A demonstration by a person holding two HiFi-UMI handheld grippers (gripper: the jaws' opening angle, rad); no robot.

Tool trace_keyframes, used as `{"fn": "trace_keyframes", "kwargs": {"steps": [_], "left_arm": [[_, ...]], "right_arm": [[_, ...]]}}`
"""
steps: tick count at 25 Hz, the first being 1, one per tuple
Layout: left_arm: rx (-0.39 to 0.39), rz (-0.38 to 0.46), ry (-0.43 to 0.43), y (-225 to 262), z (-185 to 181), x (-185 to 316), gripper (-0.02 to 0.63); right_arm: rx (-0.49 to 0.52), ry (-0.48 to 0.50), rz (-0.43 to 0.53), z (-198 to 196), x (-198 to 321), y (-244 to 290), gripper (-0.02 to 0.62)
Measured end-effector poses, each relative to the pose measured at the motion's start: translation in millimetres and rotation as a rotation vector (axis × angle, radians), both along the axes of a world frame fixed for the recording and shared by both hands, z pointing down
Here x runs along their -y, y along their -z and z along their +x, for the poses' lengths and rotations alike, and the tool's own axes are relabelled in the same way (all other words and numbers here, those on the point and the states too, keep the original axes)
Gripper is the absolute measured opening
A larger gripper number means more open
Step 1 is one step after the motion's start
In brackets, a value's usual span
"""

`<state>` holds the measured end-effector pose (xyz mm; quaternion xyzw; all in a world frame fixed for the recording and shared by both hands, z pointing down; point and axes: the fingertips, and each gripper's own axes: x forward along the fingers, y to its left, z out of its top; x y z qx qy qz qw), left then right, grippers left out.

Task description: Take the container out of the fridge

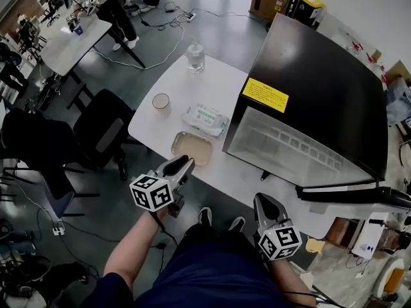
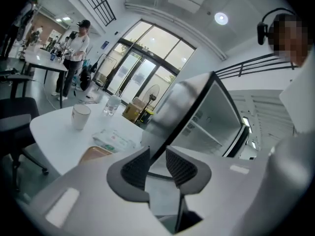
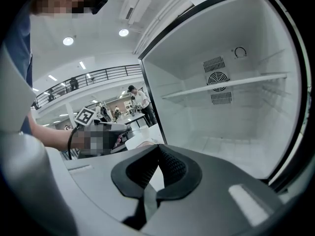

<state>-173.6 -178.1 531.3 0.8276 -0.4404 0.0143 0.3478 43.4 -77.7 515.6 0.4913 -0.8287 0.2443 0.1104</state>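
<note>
Surface edge: the container [image 1: 192, 147] lies flat near the front rim of the white surface [image 1: 225, 82], outside the fridge [image 1: 321, 76].
Open room: a bare strip runs between container and fridge; the fridge door [image 1: 347, 194] is swung wide.
Container contents: pale beige, cannot tell what.
Left gripper [image 1: 184, 165]: fingers released, empty, just short of the container.
Right gripper [image 1: 264, 204]: fingers clenched on nothing.
Writing: the print on the yellow label [image 1: 265, 95] on the fridge top is unreadable.

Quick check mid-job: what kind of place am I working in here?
Probably an open-plan lab or office workspace, not a kitchen: the fridge sits on a white table, cables trail over the floor, and another worktable stands beyond an office chair.
</note>
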Motion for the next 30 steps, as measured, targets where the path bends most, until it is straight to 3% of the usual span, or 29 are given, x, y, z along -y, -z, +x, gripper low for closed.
{"fn": "trace_keyframes", "kwargs": {"steps": [5, 11, 18, 25, 30], "left_arm": [[-0.006, 0.078, 0.0, 37.8, 29.6, -20.8, 0.1], [0.098, 0.243, -0.041, 81.4, 64.6, -44.4, 0.093], [0.118, 0.306, -0.086, 106.0, 96.5, -70.1, 0.021], [0.159, 0.361, -0.103, 121.0, 115.3, -80.0, 0.017], [0.224, 0.432, -0.056, 137.1, 119.1, -76.9, 0.017]], "right_arm": [[0.014, 0.034, 0.031, 1.3, 0.3, 12.5, 0.005], [0.03, 0.046, 0.109, 12.5, 3.6, 41.6, 0.005], [0.066, 0.027, 0.19, 29.0, 8.3, 72.8, 0.005], [0.074, 0.027, 0.238, 36.4, 6.6, 87.5, 0.005], [0.053, 0.032, 0.288, 40.8, 7.2, 100.2, 0.005]]}}
